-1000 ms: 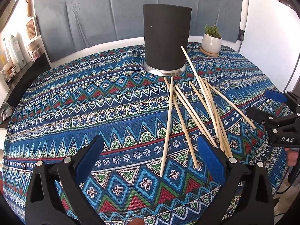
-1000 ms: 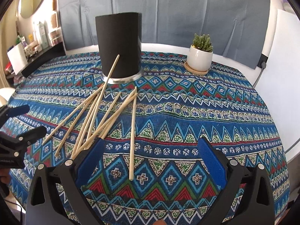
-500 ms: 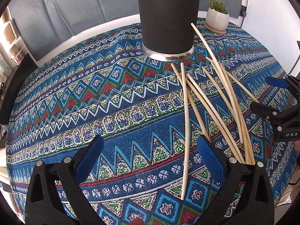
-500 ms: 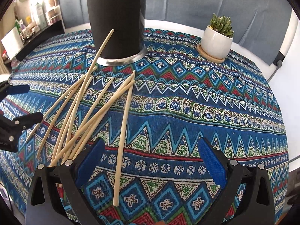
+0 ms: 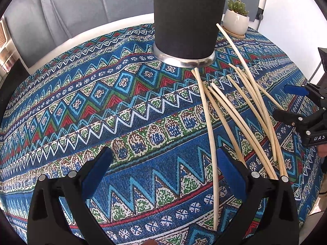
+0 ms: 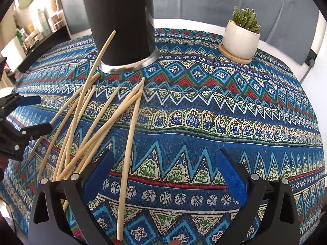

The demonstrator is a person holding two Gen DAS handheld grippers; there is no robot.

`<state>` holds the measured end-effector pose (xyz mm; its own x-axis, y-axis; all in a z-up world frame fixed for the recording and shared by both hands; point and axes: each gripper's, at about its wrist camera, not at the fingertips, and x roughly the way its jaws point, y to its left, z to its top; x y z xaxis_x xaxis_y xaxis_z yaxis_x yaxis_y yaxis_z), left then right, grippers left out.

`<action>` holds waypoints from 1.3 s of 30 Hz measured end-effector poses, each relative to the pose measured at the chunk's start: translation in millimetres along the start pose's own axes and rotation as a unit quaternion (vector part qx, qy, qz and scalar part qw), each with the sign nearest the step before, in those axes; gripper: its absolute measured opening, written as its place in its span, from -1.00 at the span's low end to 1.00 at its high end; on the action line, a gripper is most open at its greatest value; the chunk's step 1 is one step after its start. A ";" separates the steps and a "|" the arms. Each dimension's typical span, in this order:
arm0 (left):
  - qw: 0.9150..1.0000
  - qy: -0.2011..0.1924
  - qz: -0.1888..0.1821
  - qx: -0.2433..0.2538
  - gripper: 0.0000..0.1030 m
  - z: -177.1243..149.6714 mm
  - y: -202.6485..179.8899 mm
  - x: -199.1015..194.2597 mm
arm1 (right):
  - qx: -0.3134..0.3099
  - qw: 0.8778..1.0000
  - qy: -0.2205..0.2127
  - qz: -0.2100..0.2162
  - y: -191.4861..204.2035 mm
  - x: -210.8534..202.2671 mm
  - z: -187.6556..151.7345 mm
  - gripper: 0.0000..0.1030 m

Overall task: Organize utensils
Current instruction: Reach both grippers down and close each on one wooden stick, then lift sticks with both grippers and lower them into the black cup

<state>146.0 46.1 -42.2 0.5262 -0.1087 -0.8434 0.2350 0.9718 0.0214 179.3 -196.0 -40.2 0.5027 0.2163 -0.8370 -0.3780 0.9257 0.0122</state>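
Loosely Scattered Chopsticks Beside the Black Holder

Leftmost in the scene, the left gripper [image 5: 163, 163] hangs low over the patterned tablecloth [image 5: 102, 106] with its blue-padded fingers [image 5: 98, 167] spread wide and nothing between them; only bare cloth shows in the gap. Its right finger sits just beside one lone chopstick [image 5: 210, 138], which runs from the rim of the holder's base toward the near edge of the table.

Further right lies the heap of wooden chopsticks [image 5: 245, 110], crossing one another in a loose fan on the cloth. One of them leans with its tip against the tall black holder [image 5: 186, 18], which stands upright on a silver base at the far side of the heap. No chopstick can be seen inside the holder, whose top is out of view.

Right of the heap, the right gripper [image 6: 163, 165] also stands spread apart and empty, its left finger over the near ends of the chopsticks.

Farthest right, a small succulent in a white pot [image 6: 241, 38] sits on a wooden coaster, well apart from the chopsticks.
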 end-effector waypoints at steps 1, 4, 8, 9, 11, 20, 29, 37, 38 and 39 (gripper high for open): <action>1.000 -0.007 -0.002 0.003 0.92 -0.3 1.2 -0.6 | -0.002 1.000 -0.004 0.000 0.5 -0.2 -0.3 0.85; 1.000 -0.023 -0.005 0.008 0.92 -2.6 4.7 -0.9 | -0.002 1.000 -0.015 0.002 -0.1 -1.5 -2.5 0.85; 1.000 -0.029 -0.005 0.007 0.92 -2.9 7.3 -0.1 | -0.002 1.000 -0.022 0.006 0.6 -3.3 -5.9 0.87; 1.000 -0.029 -0.005 0.005 0.92 -4.0 8.4 -1.0 | -0.002 1.000 -0.022 0.006 1.0 -4.1 -6.8 0.87; 1.000 -0.029 -0.004 0.004 0.92 -4.1 8.4 -1.6 | 0.000 1.000 -0.022 0.006 0.6 -4.3 -6.6 0.87; 1.000 -0.029 -0.001 -0.002 0.92 -5.1 6.5 -2.5 | 0.001 1.000 -0.021 0.007 1.8 -4.2 -5.8 0.87; 0.998 -0.030 -0.031 0.039 -0.62 -0.8 15.2 -12.2 | -0.026 0.999 -0.015 0.033 -8.4 -16.8 -2.5 -0.87; 0.996 -0.028 -0.078 -0.020 -0.91 -21.6 39.0 -25.1 | 0.038 0.998 -0.014 0.056 -58.5 -33.2 -13.3 -0.91; 0.996 -0.029 -0.077 -0.023 -0.91 -25.2 40.6 -27.2 | 0.046 0.997 -0.019 0.055 -63.9 -36.8 -15.1 -0.91; 0.996 -0.031 -0.075 -0.027 -0.91 -28.4 42.0 -29.6 | 0.052 0.997 -0.025 0.057 -67.5 -41.0 -16.8 -0.91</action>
<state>117.1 96.1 -31.7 0.5377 -0.2654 -0.8003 0.2714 0.9531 -0.1337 171.1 -272.6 -15.9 0.5004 0.3347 -0.7985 -0.3535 0.9209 0.1644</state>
